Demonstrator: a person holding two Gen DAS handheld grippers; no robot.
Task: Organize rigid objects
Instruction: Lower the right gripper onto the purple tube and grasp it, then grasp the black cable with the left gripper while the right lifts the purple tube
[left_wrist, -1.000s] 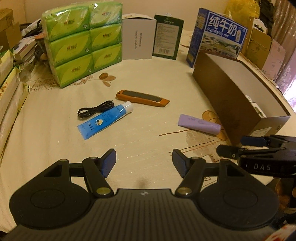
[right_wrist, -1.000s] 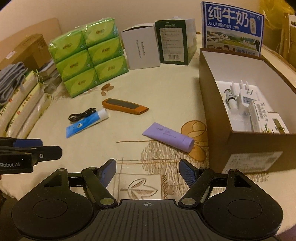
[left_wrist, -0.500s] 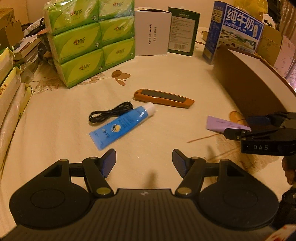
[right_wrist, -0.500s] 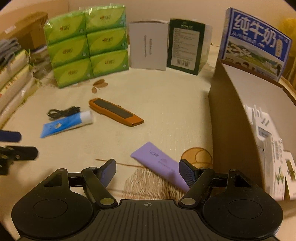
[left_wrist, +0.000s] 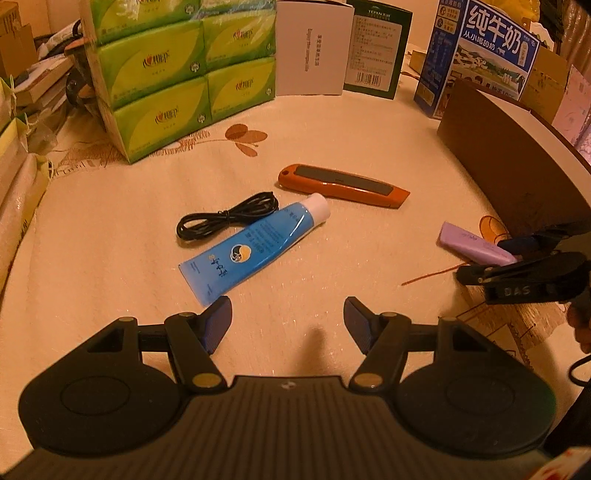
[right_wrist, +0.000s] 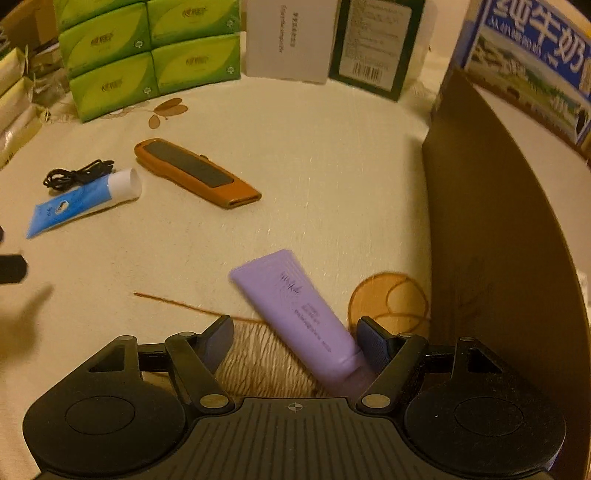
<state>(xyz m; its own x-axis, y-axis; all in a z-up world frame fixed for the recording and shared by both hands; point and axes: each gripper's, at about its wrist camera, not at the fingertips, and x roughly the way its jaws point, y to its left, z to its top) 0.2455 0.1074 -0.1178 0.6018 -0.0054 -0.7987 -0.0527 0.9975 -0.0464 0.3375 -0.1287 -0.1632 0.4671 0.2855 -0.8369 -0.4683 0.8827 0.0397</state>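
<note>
Currently the right gripper (right_wrist: 294, 341) has advanced from its stand-off position of a second ago until its spread jaws straddle the cap end of the purple tube (right_wrist: 295, 314); nothing is clamped yet. The tube lies flat on the tabletop (right_wrist: 332, 184), just beside the brown box (right_wrist: 491, 258) wall (its interior is out of view now). The left gripper (left_wrist: 287, 321) has likewise closed in on the blue tube (left_wrist: 255, 247), jaws released, with the tube's crimped end just ahead of them. An orange utility knife (left_wrist: 343, 185) and a black cable (left_wrist: 227, 218) lie near that tube. Judgement: both approaches appear nearly complete; closing on the purple tube is the likely next step before transfer into the box.
</note>
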